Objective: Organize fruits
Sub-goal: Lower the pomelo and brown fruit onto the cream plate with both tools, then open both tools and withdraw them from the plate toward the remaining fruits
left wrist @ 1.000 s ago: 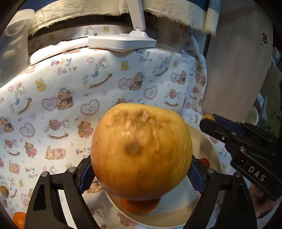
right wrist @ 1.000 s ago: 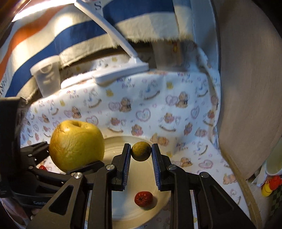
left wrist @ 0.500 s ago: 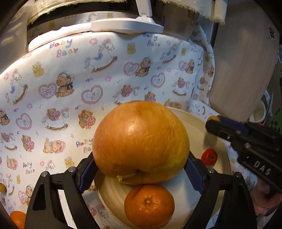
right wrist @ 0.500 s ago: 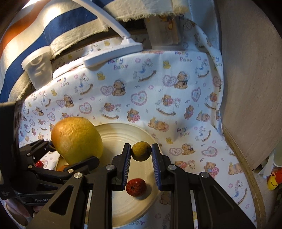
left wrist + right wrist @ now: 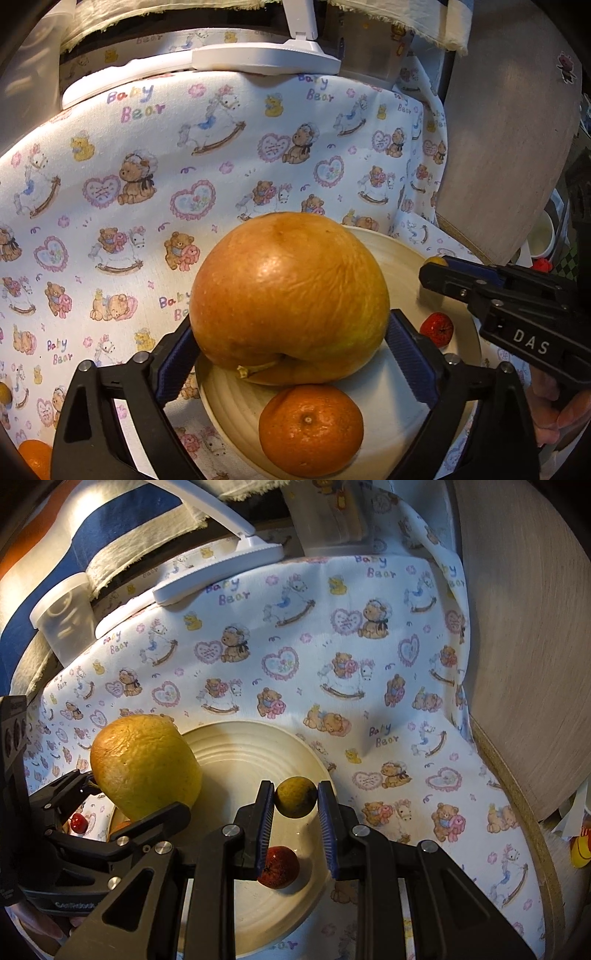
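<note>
Before me lies a white cloth [image 5: 229, 155], printed with teddy bears, hearts, rocking horses, ducklings and the words "Baby Bear"; it covers the table. At its far edge I see the flat white base of a lamp [image 5: 266, 59], its stem rising out of view, and beside it a long white lamp head [image 5: 218, 576] lying on the cloth. At far left stands a translucent plastic cup [image 5: 64, 614]. Behind these hangs a striped fabric [image 5: 110, 528] in blue, cream and orange. To my right I see a curved wooden panel [image 5: 524, 664].
</note>
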A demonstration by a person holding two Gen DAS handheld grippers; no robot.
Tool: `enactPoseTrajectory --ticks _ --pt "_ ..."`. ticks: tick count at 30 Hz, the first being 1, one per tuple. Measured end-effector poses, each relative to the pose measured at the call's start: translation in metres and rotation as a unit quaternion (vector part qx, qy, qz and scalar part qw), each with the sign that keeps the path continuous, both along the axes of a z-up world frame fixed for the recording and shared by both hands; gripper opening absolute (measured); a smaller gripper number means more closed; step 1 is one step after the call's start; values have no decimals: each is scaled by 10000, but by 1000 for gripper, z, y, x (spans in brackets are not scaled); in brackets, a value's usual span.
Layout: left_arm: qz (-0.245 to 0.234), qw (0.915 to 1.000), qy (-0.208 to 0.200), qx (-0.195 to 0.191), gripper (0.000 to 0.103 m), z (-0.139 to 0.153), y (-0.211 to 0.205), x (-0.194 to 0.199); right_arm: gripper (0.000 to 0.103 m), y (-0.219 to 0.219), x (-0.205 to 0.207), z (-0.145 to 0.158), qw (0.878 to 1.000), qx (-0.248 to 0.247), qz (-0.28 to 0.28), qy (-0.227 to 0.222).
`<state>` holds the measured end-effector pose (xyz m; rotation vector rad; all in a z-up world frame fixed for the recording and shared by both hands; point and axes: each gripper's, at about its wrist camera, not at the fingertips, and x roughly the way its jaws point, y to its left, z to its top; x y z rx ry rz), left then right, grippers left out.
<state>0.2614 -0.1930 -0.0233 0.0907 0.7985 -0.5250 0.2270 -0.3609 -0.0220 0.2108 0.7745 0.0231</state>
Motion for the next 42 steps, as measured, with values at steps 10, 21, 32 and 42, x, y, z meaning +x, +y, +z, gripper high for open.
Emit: enactPoseTrajectory --ticks 10,21,32,42 --pt "130 9989 -410 -169 97 15 6 -6 25 -5 -1 2 9998 156 -124 3" --pt "448 9826 -1779 -288 97 96 40 -66 26 -6 -26 38 9964 106 -241 -810" --pt "1118 9598 -2567 -218 97 132 126 -145 26 44 -77 92 9840 -210 -15 -1770" --pt "1925 9366 -2917 -233 102 108 180 -206 30 127 -104 130 9716 170 558 -2295"
